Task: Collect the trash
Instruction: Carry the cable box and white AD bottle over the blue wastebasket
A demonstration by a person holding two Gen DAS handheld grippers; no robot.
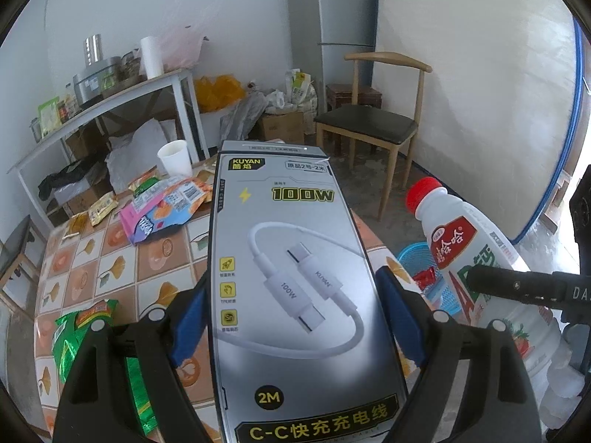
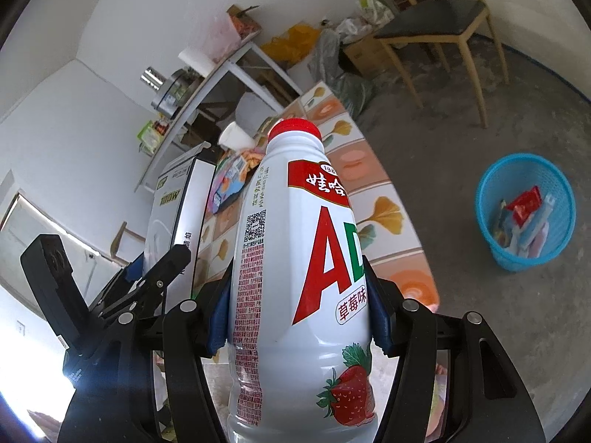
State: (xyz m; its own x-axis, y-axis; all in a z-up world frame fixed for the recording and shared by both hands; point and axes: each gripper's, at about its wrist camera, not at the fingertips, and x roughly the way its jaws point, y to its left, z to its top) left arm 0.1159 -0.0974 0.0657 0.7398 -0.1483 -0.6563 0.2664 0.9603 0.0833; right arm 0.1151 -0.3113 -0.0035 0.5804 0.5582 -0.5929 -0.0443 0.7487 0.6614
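A grey fridge stands in the far corner of the room, with a wooden chair beside it on the bare concrete floor. Along the left wall runs a white shelf table loaded with a steel pot, a paper roll and jars, and boxes and bags are heaped under and beyond it.

Nearer, the tabletop wears a cloth patterned with orange squares and ginkgo leaves. At its far end lie crumpled snack wrappers in a loose pile, with a white paper cup standing just behind them. A green wrapper lies at the near left edge.

On the floor to the right of the tabletop sits a blue mesh basket, upright, with a red packet and a few other scraps already inside.

The left gripper carries a long silver charging-cable box, lifted clear of the tabletop; its blue-padded fingers are clamped on the box's two long sides, spread wide to fit it.

The right gripper carries a white strawberry milk bottle with a red cap, held above the near end of the tabletop and tipped forward. Its fingers press on both sides of the bottle's body, about midway up.

The two loads hang just beside each other, box to the left, bottle to the right, with the basket well apart from both.
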